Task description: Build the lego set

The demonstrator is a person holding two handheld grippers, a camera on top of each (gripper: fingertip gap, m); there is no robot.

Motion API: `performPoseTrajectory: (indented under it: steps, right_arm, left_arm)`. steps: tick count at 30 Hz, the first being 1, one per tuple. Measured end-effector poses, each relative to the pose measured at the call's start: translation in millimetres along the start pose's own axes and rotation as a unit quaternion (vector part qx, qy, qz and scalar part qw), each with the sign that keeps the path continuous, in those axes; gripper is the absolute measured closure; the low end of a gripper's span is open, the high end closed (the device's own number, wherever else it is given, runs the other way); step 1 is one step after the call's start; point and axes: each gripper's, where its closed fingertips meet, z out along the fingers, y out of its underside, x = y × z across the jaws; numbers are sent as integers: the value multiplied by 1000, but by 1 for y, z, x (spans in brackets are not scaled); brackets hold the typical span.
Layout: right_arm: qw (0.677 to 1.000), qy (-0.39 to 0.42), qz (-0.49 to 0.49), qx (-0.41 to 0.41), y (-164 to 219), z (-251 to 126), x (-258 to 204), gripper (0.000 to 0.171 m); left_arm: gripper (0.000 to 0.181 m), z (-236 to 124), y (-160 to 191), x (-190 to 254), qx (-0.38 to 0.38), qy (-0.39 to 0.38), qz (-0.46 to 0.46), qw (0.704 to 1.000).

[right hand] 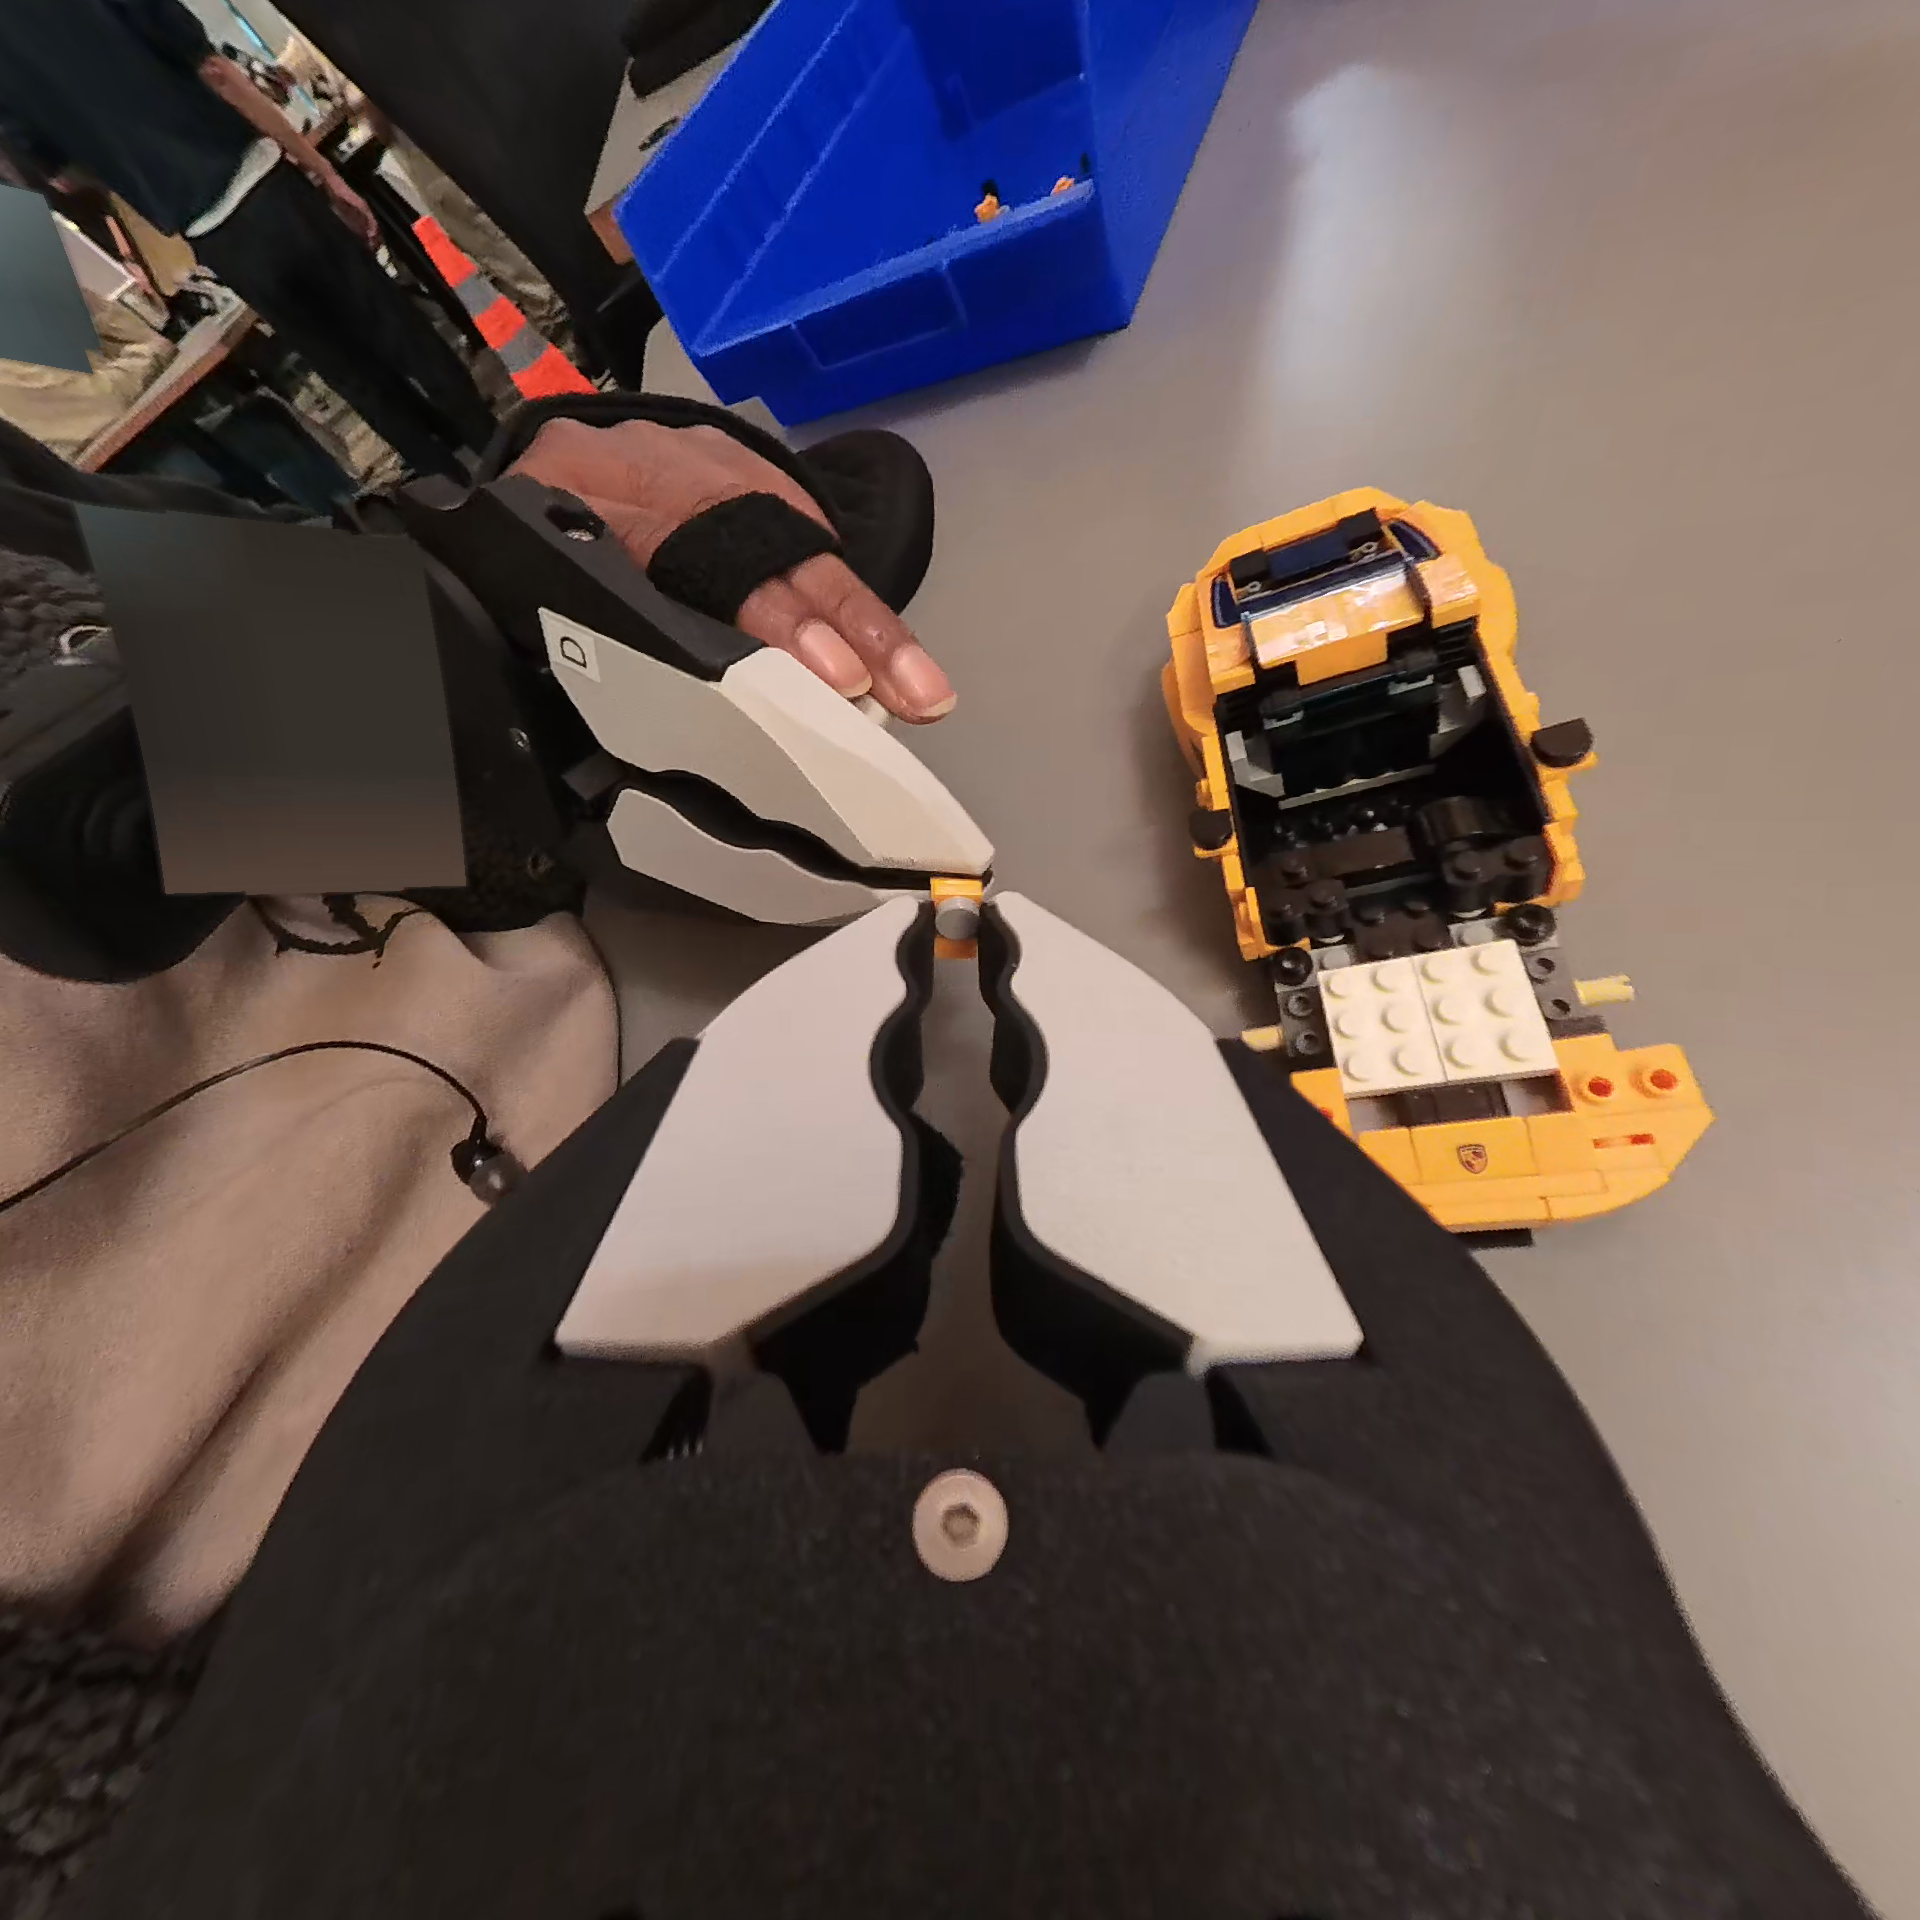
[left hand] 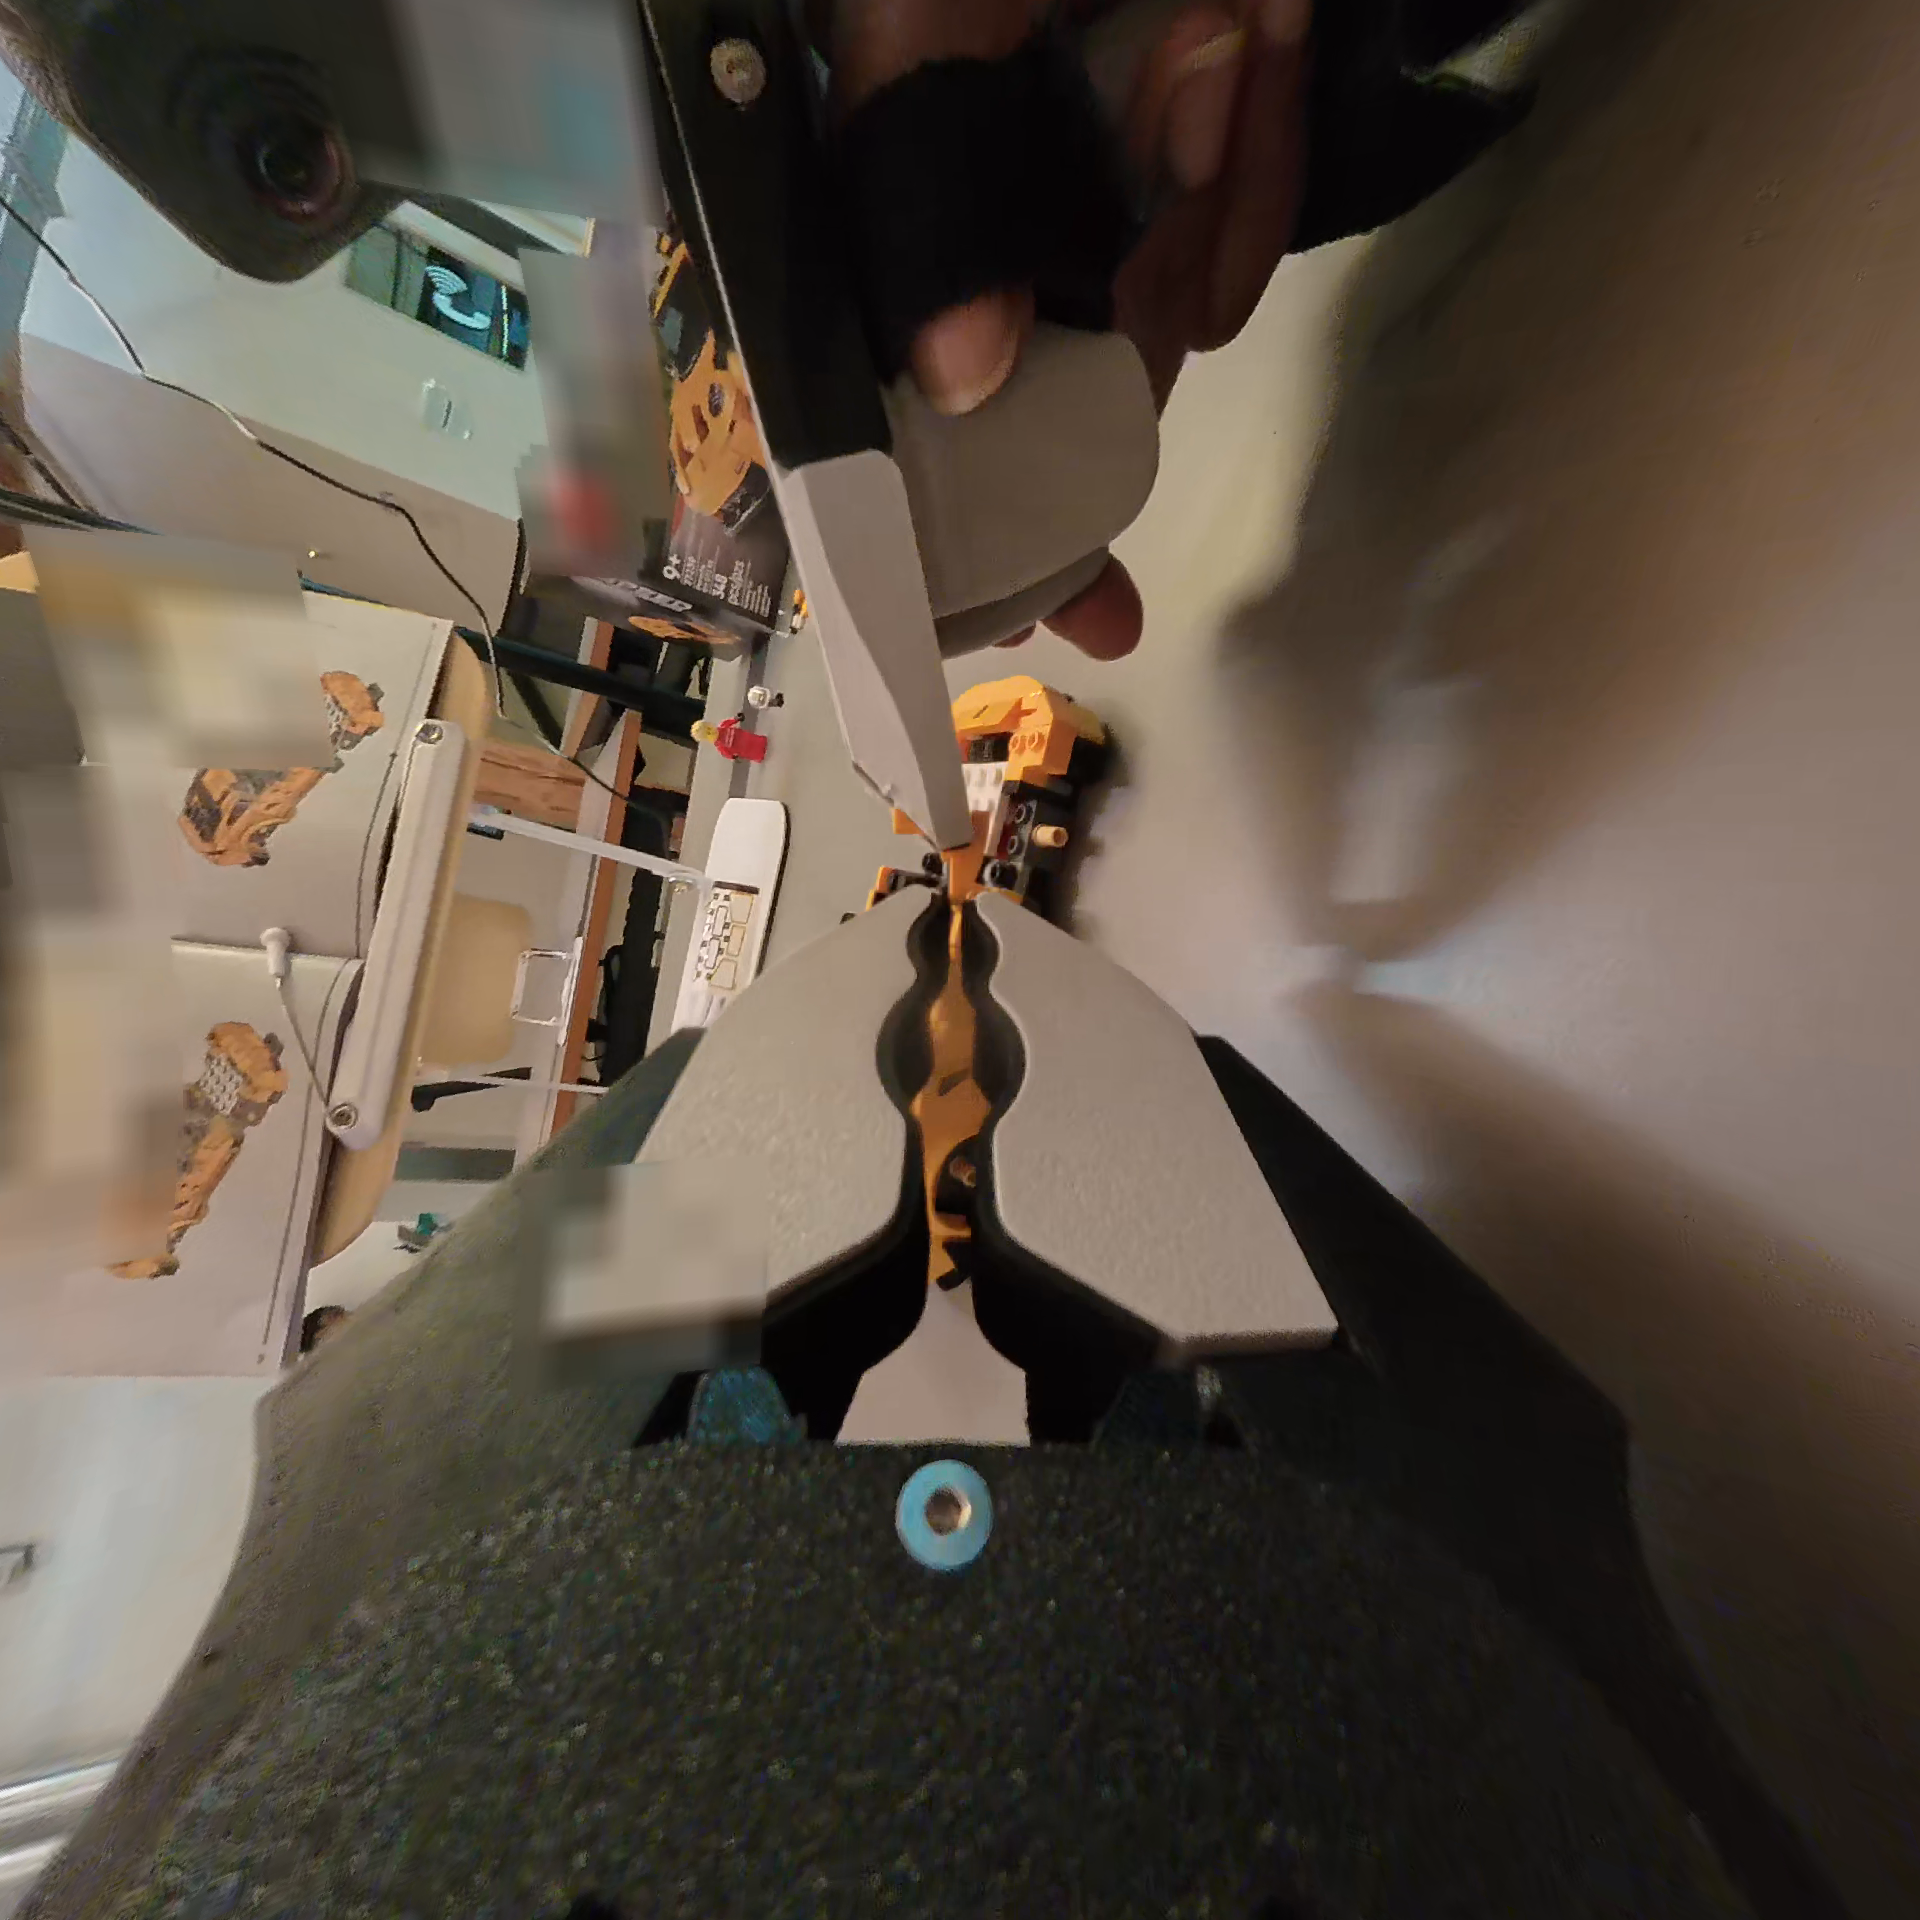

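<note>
The yellow car (right hand: 1392,862) sits half-built mid-table (right hand: 1558,364), roofless, wheels apparently missing, while left gripper (right hand: 961,878) and right gripper (right hand: 958,914), both clamped, meet on a small orange piece (right hand: 954,886).

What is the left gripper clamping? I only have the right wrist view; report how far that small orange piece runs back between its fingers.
Observer: The left gripper is shut on a long, thin orange plastic Lego piece; it reaches far back between the fingers.
Operator: My right gripper holds the small grey round piece against it. Report what stands beyond the half-built orange Lego car.
Observer: A small red minifigure stands on the grey table there.
Operator: Name what's beside it.
Observer: A flat white sheet with printed shapes.
</note>
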Motion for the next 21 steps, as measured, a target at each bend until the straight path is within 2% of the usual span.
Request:
performPoseTrajectory:
  steps: [16,19,21]
  right_arm:
    - [998,57,-13,20,-3,4,4,163]
    - [998,51,-11,23,-3,4,5,163]
    - [999,33,-7,35,-6,2,3,163]
  left_arm:
    - [180,-1,7,-3,-35,-17,7,999]
    - [180,0,7,-2,-22,2,-36,999]
    - [179,0,4,-3,9,30,-114,993]
